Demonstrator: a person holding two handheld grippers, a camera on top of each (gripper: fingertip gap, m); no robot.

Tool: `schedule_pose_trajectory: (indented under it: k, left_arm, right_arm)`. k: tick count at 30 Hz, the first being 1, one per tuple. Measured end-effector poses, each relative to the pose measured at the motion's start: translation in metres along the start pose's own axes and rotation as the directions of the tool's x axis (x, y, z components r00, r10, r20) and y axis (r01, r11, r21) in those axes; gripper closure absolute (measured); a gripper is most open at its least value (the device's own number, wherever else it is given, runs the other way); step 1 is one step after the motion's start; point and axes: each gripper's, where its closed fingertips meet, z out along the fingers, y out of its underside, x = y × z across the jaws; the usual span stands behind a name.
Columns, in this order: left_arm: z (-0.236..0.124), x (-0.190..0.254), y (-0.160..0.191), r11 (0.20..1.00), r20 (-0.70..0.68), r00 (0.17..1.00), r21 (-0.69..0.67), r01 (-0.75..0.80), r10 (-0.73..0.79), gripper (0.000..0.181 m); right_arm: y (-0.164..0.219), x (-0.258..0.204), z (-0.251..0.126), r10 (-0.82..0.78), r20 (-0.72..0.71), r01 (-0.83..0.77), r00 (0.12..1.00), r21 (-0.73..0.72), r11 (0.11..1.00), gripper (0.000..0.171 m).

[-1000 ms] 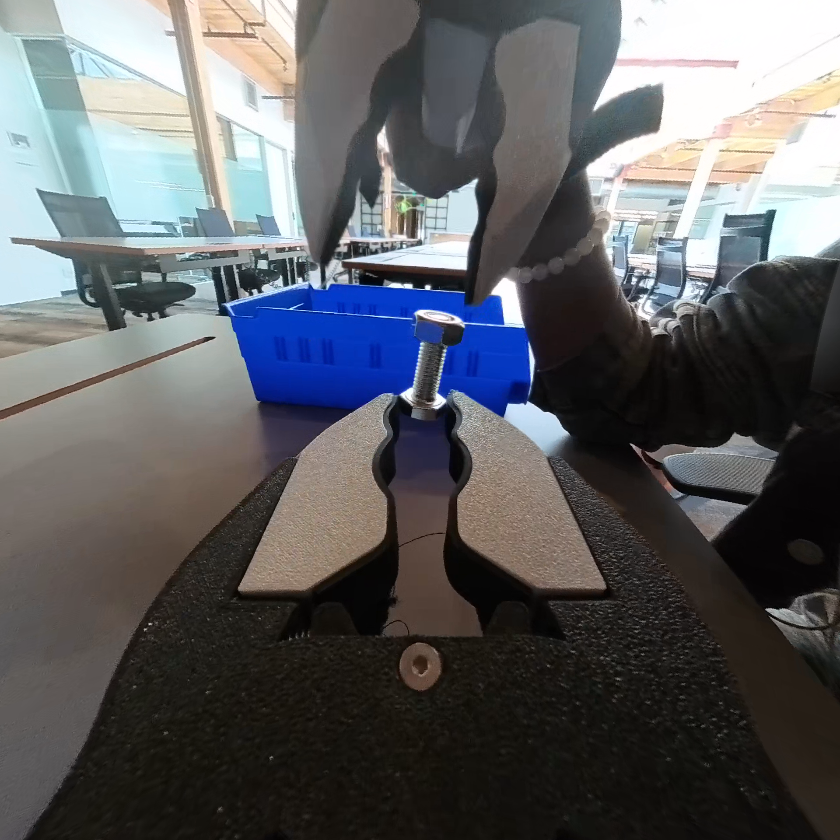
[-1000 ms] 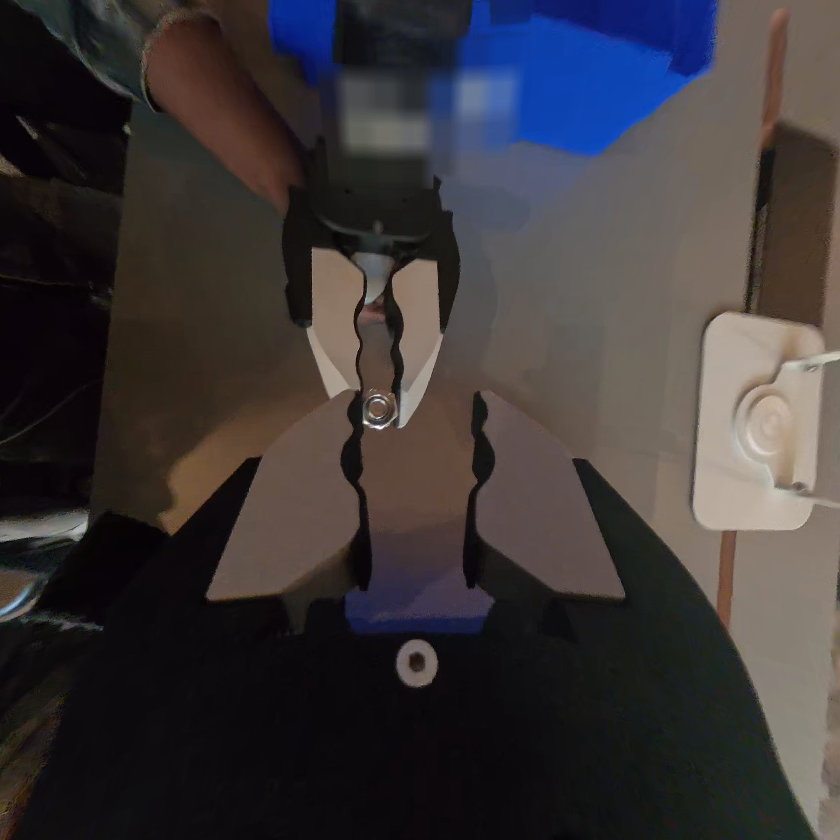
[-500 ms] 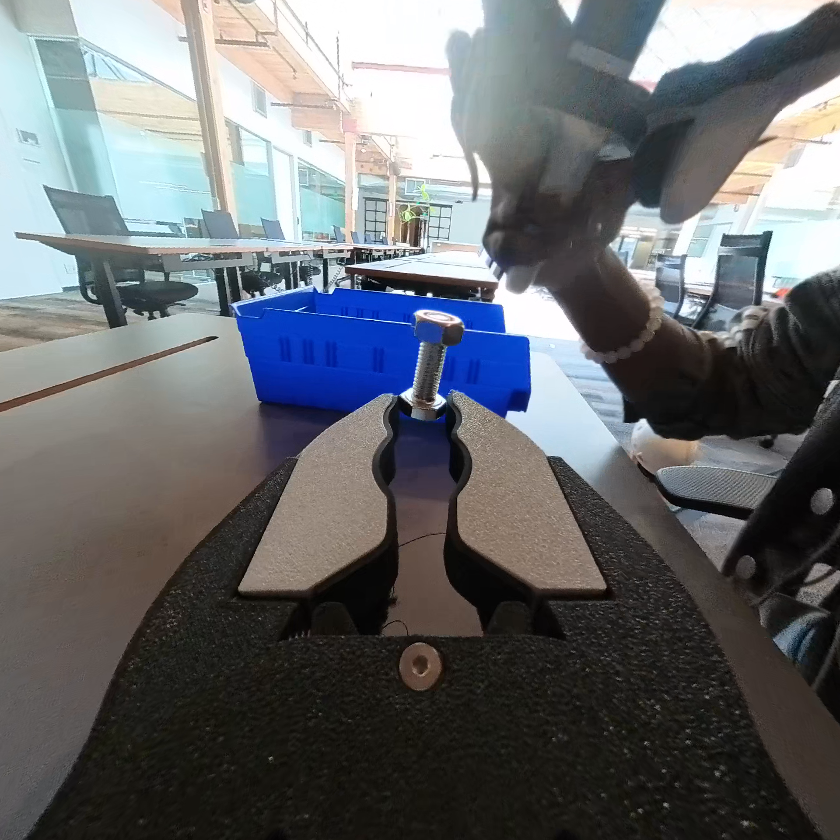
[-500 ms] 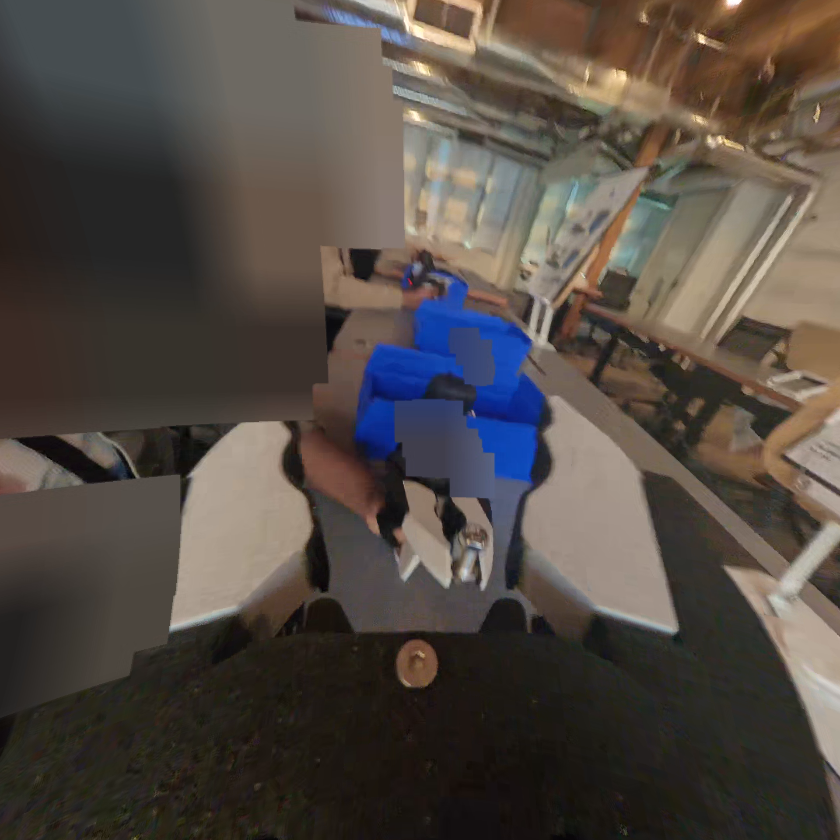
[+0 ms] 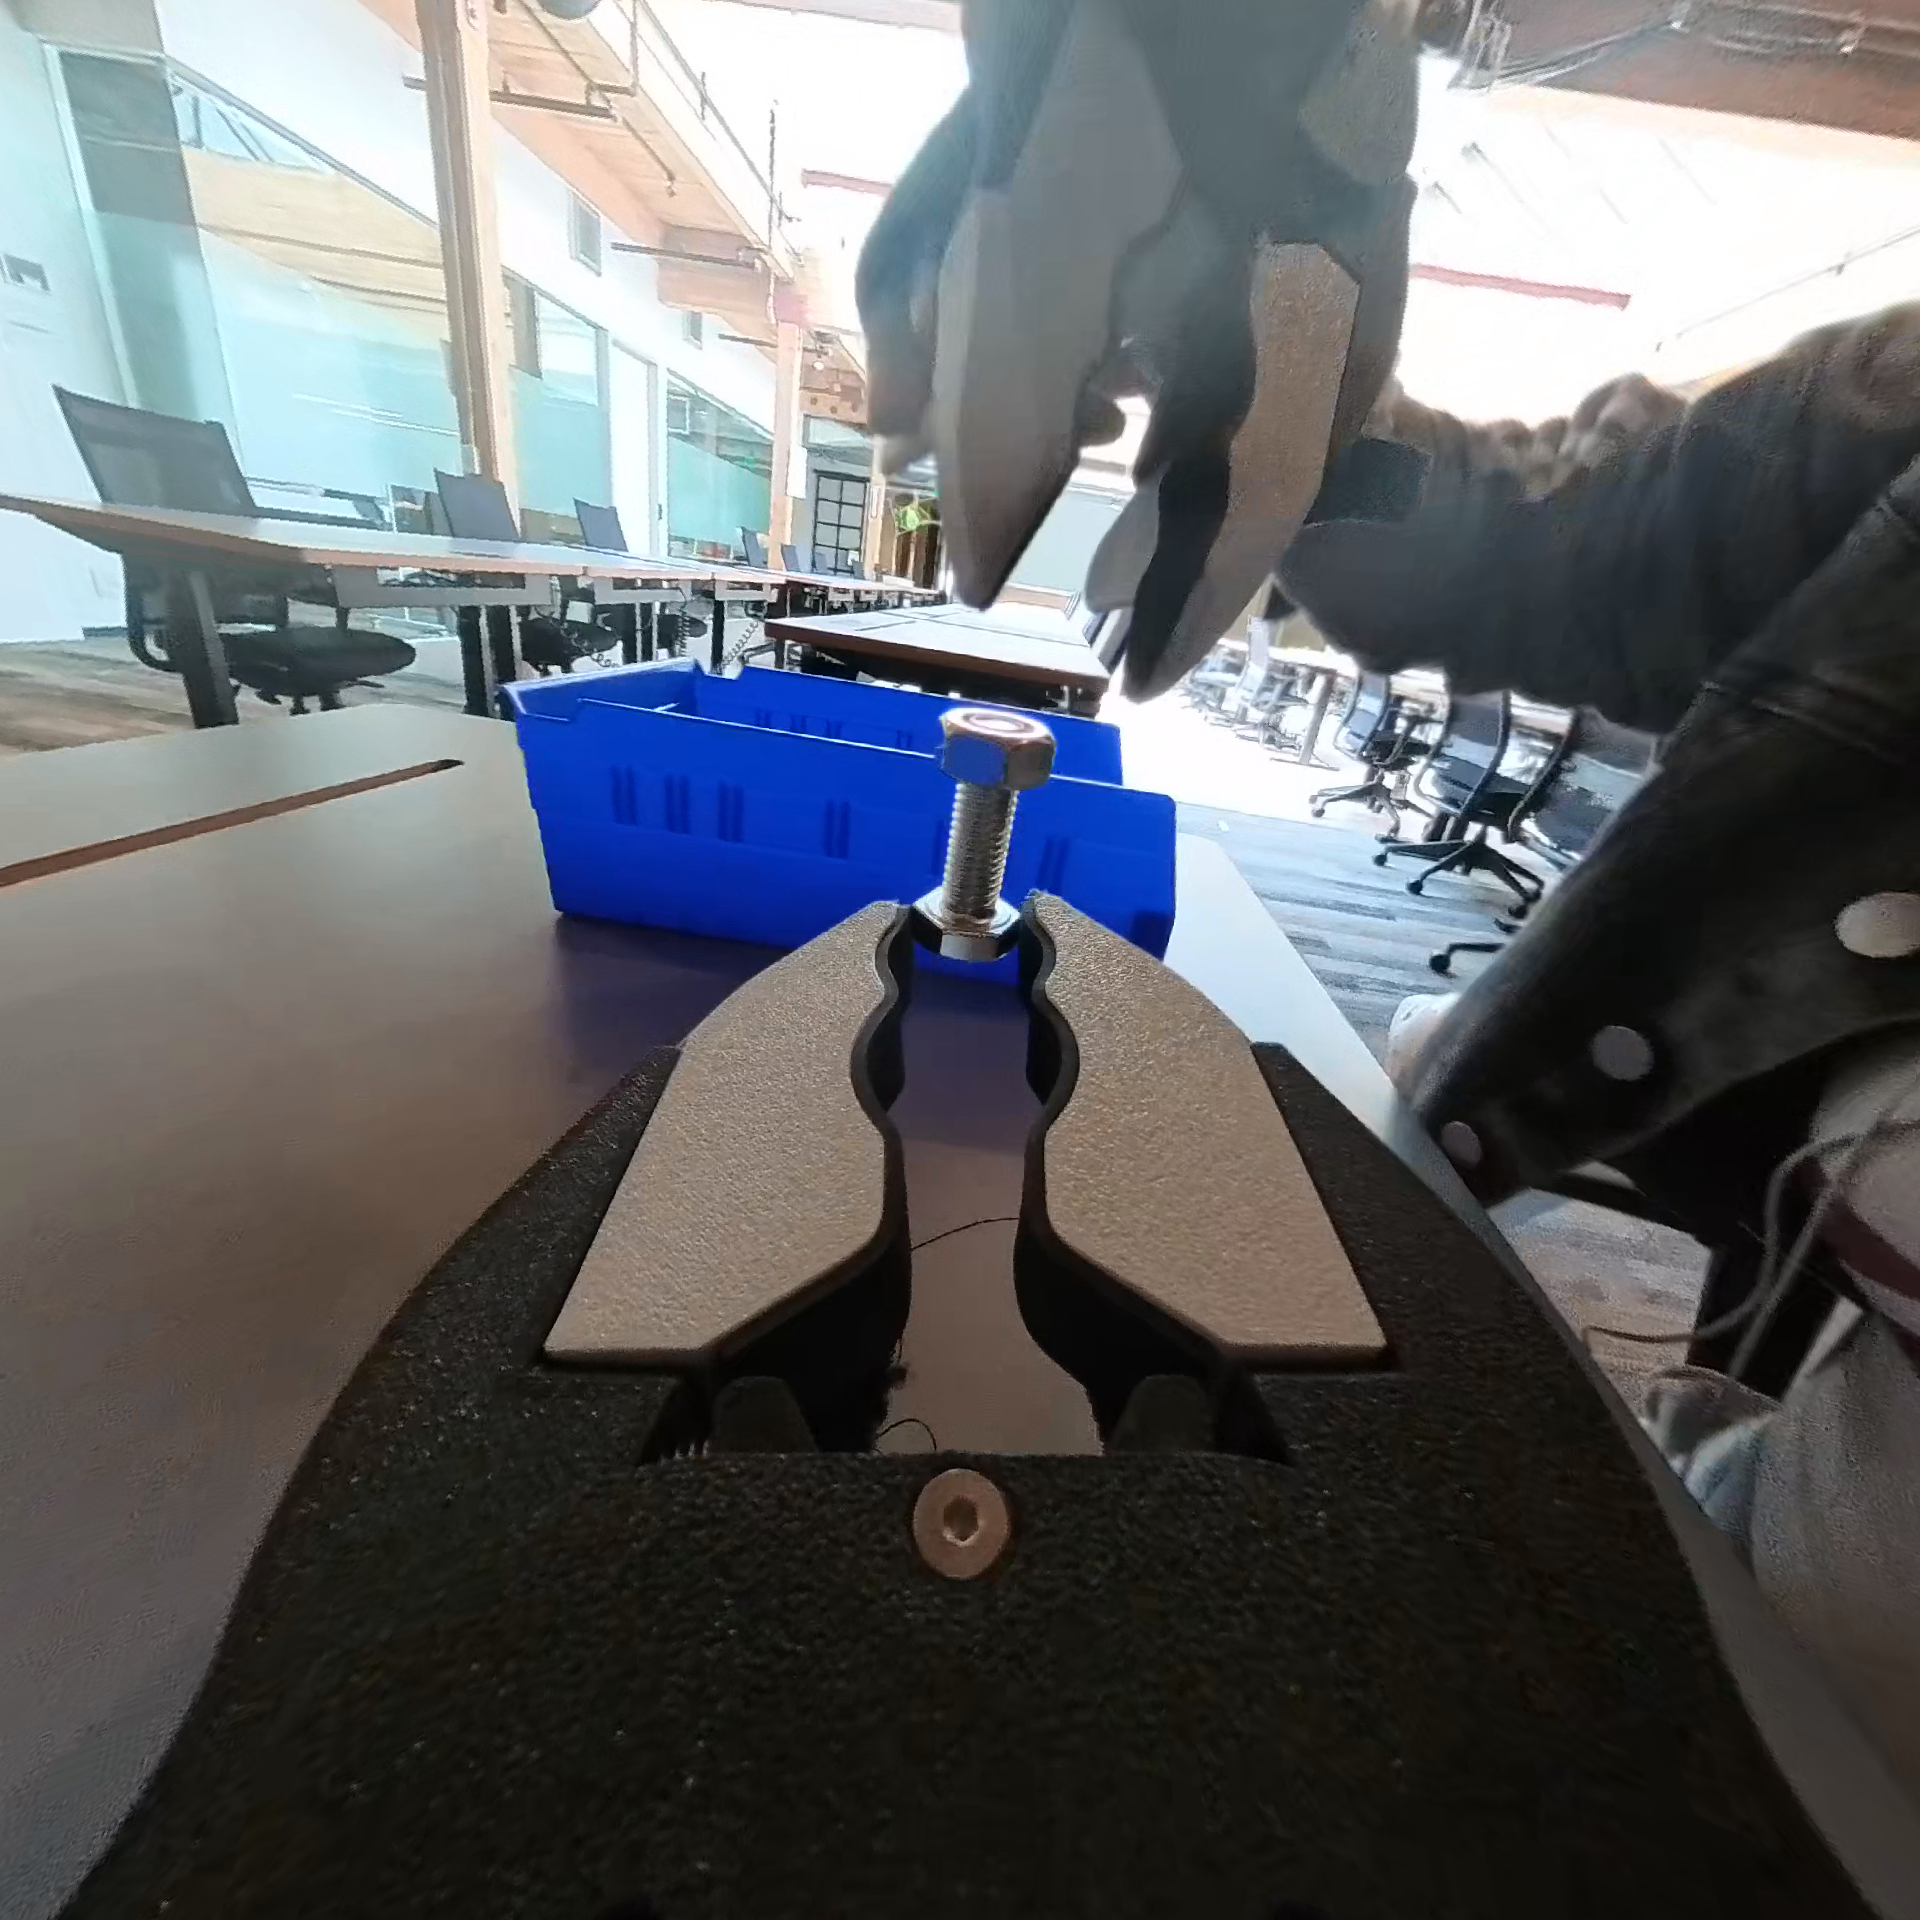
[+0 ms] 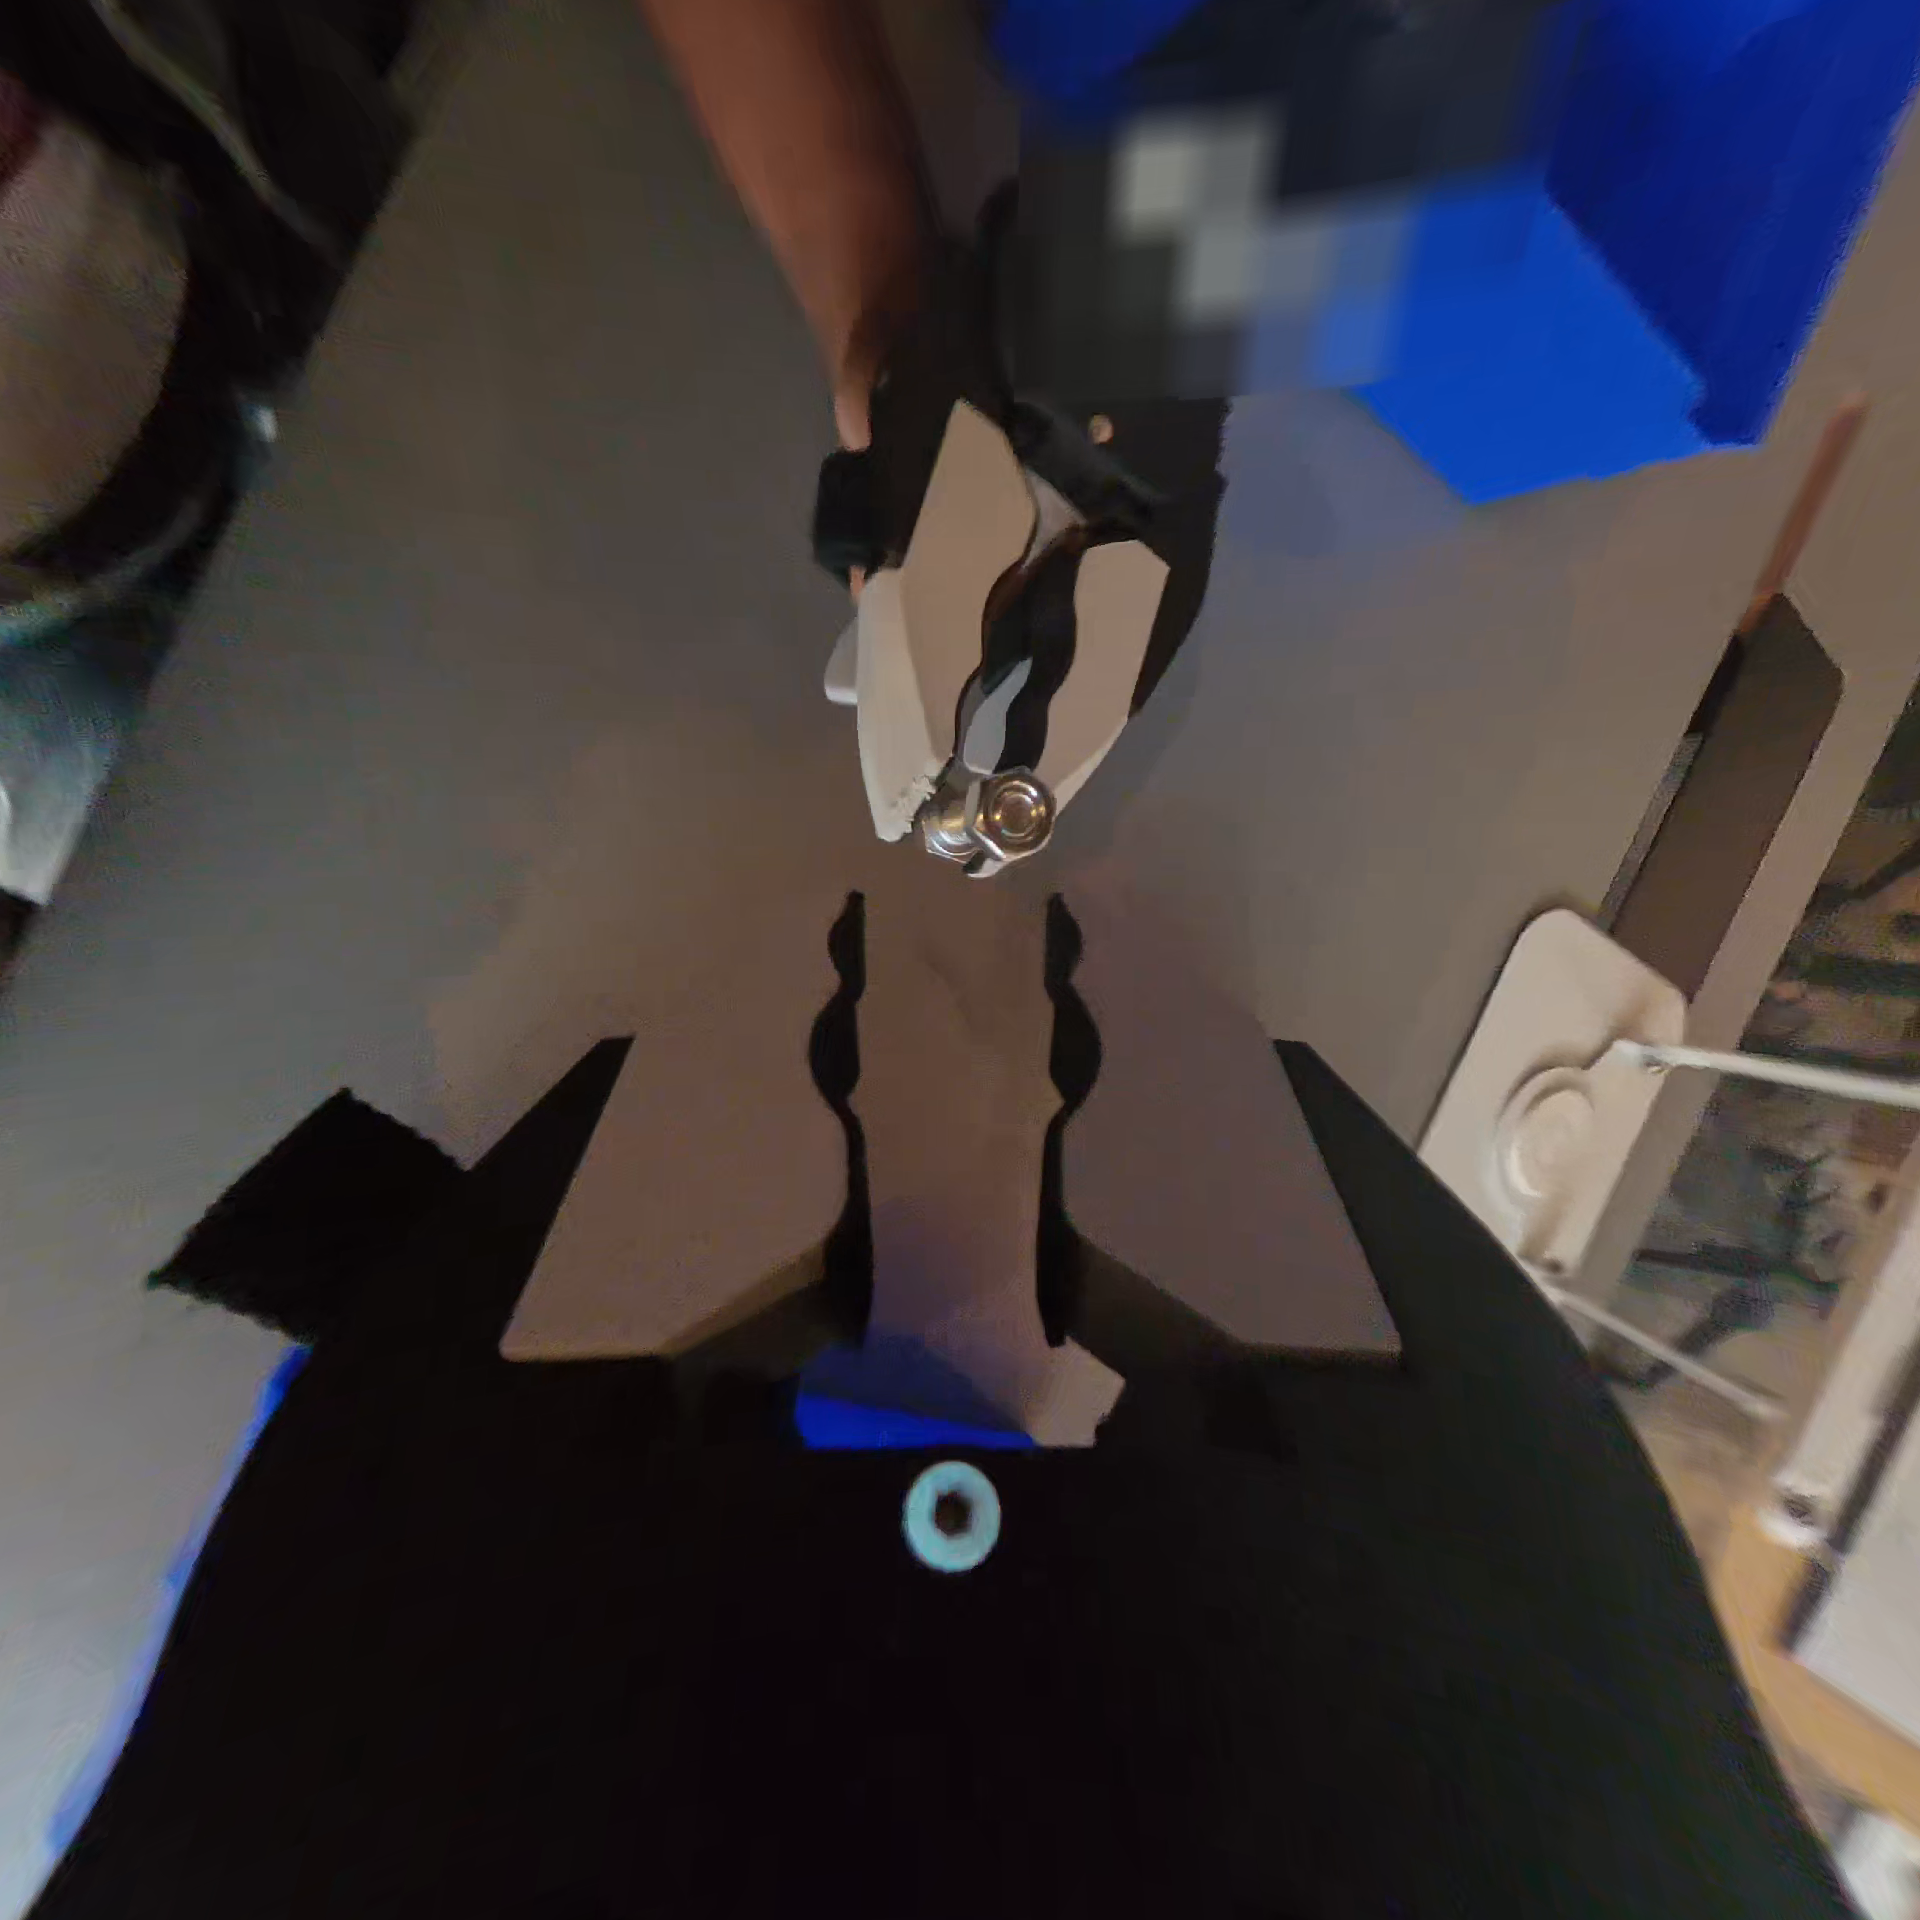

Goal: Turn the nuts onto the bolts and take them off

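Note:
A steel bolt (image 5: 977, 842) stands upright on the dark table (image 5: 260, 1039) with a hex nut (image 5: 995, 750) at its top end. My left gripper (image 5: 961, 935) is shut on the bolt's lower hex end and holds it steady. My right gripper (image 5: 1060, 634) hangs above the nut, points down, and is open and empty. In the right wrist view I look down on the nut (image 6: 1003, 816), just beyond and slightly right of my open right gripper (image 6: 954, 914). The left gripper (image 6: 966, 821) shows there too, clamped on the bolt.
A blue bin (image 5: 779, 821) stands right behind the bolt and shows in the right wrist view (image 6: 1558, 312). A white stand base (image 6: 1548, 1101) sits on the table to the right. A person's sleeve (image 5: 1662, 582) reaches in from the right. The table edge runs along the right. One gripper's finger ends stand about 4 centimetres off the other's.
The right gripper swung up and away from the bolt, then came back above the nut, pointing down and still open. The left gripper and bolt have not moved.

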Motion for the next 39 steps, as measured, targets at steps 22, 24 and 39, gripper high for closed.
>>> schedule_pose_trajectory:
  k: [22, 24, 39]
  left_arm:
    - [0.003, 0.012, 0.005, 0.999, -0.062, 0.998, -0.035, 0.020, -0.022, 0.162]
    - [0.003, 0.008, 0.003, 0.999, -0.037, 0.999, -0.023, 0.024, -0.025, 0.163]
    - [0.004, 0.009, 0.004, 1.000, -0.030, 0.999, -0.024, 0.011, -0.012, 0.163]
  right_arm:
    - [-0.008, -0.001, 0.027, -0.428, 0.373, 0.510, 0.823, -0.155, 0.846, 0.154]
    - [-0.007, 0.002, 0.027, -0.275, 0.325, 0.356, 0.905, -0.224, 0.907, 0.154]
    - [-0.009, -0.005, 0.016, -0.022, 0.386, 0.122, 0.922, -0.236, 0.964, 0.135]
